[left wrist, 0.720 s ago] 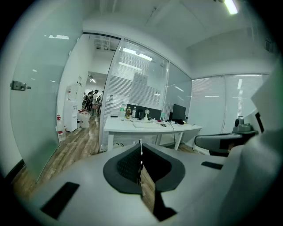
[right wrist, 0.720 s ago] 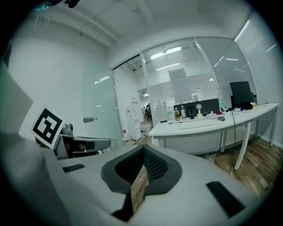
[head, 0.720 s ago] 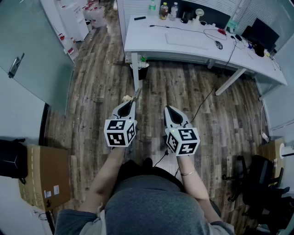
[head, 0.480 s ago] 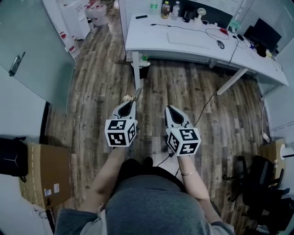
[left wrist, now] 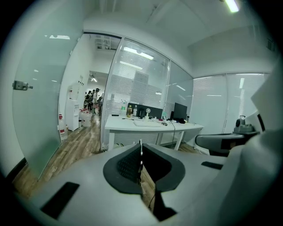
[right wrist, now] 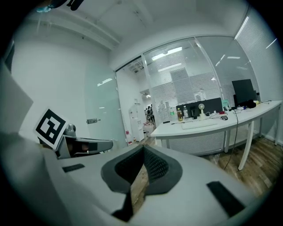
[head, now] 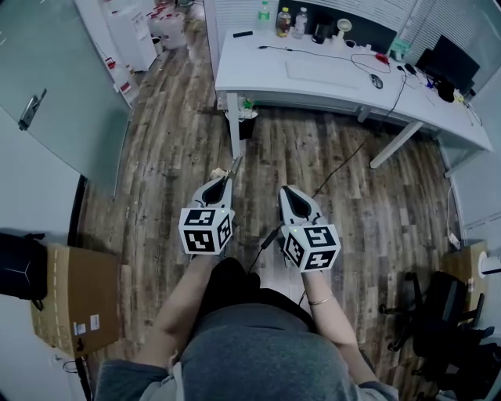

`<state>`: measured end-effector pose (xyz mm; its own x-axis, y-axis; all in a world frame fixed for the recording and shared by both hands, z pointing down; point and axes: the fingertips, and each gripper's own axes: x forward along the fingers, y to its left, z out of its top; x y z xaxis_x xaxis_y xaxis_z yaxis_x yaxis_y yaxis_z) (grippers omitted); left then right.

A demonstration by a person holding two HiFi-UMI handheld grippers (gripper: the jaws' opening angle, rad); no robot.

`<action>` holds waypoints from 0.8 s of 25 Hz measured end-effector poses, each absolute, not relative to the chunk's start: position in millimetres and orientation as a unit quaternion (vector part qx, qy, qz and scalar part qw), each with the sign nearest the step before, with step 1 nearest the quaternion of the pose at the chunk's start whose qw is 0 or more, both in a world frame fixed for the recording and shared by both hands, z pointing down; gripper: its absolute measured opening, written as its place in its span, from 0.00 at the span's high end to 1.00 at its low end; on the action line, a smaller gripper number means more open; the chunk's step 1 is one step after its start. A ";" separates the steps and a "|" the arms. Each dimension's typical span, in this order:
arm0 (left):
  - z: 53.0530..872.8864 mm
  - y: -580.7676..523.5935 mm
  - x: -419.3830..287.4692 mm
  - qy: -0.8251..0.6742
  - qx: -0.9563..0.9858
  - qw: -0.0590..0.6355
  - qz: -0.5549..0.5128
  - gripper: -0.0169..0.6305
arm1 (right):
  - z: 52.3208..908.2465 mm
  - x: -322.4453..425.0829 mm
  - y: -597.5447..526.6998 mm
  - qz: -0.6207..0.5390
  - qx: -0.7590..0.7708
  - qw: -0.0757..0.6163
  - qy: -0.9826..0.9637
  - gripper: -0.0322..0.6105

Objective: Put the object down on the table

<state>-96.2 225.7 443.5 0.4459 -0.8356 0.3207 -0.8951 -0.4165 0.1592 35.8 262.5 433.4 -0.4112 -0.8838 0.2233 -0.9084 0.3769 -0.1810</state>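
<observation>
The fingers of the left gripper (head: 225, 180) were clamped on a thin object (head: 233, 165), the right gripper's (head: 286, 189) closed empty; the tabletop (head: 258, 69) was judged unreached.

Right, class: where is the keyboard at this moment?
In the head view, the white keyboard lies mid-desk on the white desk at the top, with the mouse to its right and the bottles beyond it to the left.

Office with a wood-plank floor (head: 164, 149) and a frosted glass door (head: 55, 86)
A cardboard box (head: 74, 301) lies at the left beside a black bag (head: 17, 270); a black office chair (head: 438, 313) stands at the right, with a dark monitor (head: 448, 56), bottles (head: 283, 19) and a keyboard (head: 317, 69) further back
</observation>
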 end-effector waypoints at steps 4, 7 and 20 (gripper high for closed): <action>445.9 218.2 -100.3 -0.519 0.834 0.152 0.105 0.93 | 437.3 34.7 255.4 0.148 0.545 0.039 -0.825 0.95; 453.5 209.2 -105.1 -0.522 0.831 0.160 0.110 0.93 | 440.3 34.9 247.3 0.153 0.548 0.035 -0.822 0.95; 466.2 77.5 -106.7 -0.515 0.834 0.170 0.104 0.93 | 450.5 40.4 125.2 0.163 0.566 0.043 -0.807 0.95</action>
